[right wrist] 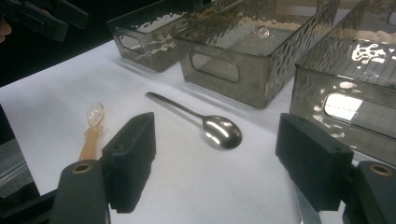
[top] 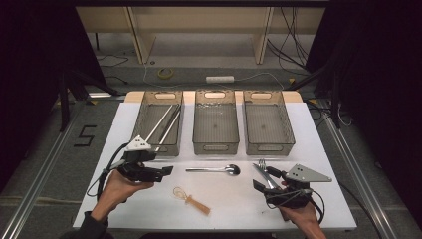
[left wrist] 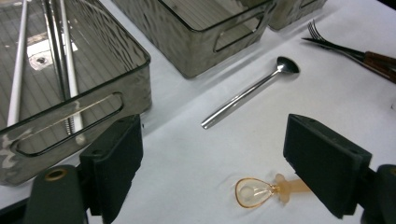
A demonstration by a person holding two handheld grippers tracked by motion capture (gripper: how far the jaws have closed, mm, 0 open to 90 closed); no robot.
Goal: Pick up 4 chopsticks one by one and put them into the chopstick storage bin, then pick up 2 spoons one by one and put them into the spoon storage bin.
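From above, my left hand-held gripper (top: pixel 166 171) hovers over the white worktop (top: pixel 224 199) just in front of the left bin (top: pixel 158 124), which holds long thin rods (top: pixel 166 123). Its jaws stand apart with nothing between them. My right hand-held gripper (top: pixel 263 183) sits at the front right of the worktop, right at a fork (top: pixel 262 167) and the dark-handled cutlery lying with it; from here I cannot tell whether it touches them. A metal spoon (top: pixel 215 170) lies between my two hands, in front of the middle bin (top: pixel 215 124). A small amber spoon (top: pixel 191 200) lies nearer to me, well apart from the right bin (top: pixel 266 124).

In my left gripper view, the jaws are wide open and empty. The amber spoon (left wrist: pixel 261 192) lies between them on the worktop, its handle passing behind the right-hand jaw. The metal spoon (left wrist: pixel 250 93) lies farther off, bowl away from me, and the fork (left wrist: pixel 322 37) farther still.

In my right gripper view, the jaws are again wide open, gripping nothing. The metal spoon (right wrist: pixel 205 122) lies ahead between them, bowl towards me, and the amber spoon (right wrist: pixel 92 128) beside the left-hand jaw.
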